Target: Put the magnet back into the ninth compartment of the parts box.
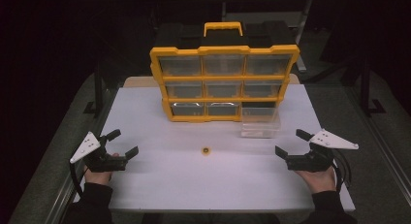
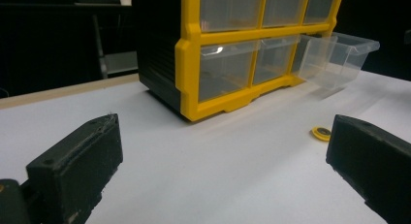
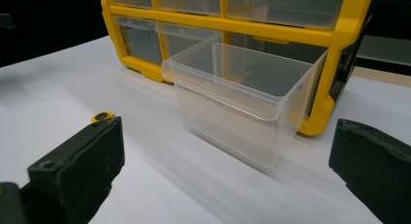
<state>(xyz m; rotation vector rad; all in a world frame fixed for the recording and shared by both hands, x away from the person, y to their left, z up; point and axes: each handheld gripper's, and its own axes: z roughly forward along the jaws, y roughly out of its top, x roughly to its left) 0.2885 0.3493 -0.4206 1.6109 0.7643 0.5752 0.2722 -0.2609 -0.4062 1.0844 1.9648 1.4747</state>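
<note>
Yellow cabinet (image 1: 224, 83) stands at twelve o'clock on the white table (image 1: 160, 185) in the high view, its clear drawer (image 1: 260, 127) pulled out at one o'clock; a small ring (image 1: 206, 150) lies at centre. Left gripper (image 1: 125, 142) at nine and right gripper (image 1: 291, 143) at three both gape, holding nothing. Left gripper view: the ring (image 2: 321, 133) sits at three o'clock. Right gripper view: the drawer (image 3: 242, 103) stands centre, the ring (image 3: 102, 117) at nine.

My two claws are chunky black blocks, left gripper (image 1: 118, 144) and right gripper (image 1: 291, 142). Each has a grey triangle plate with small holes and a black cable. Dark sleeves on me.
</note>
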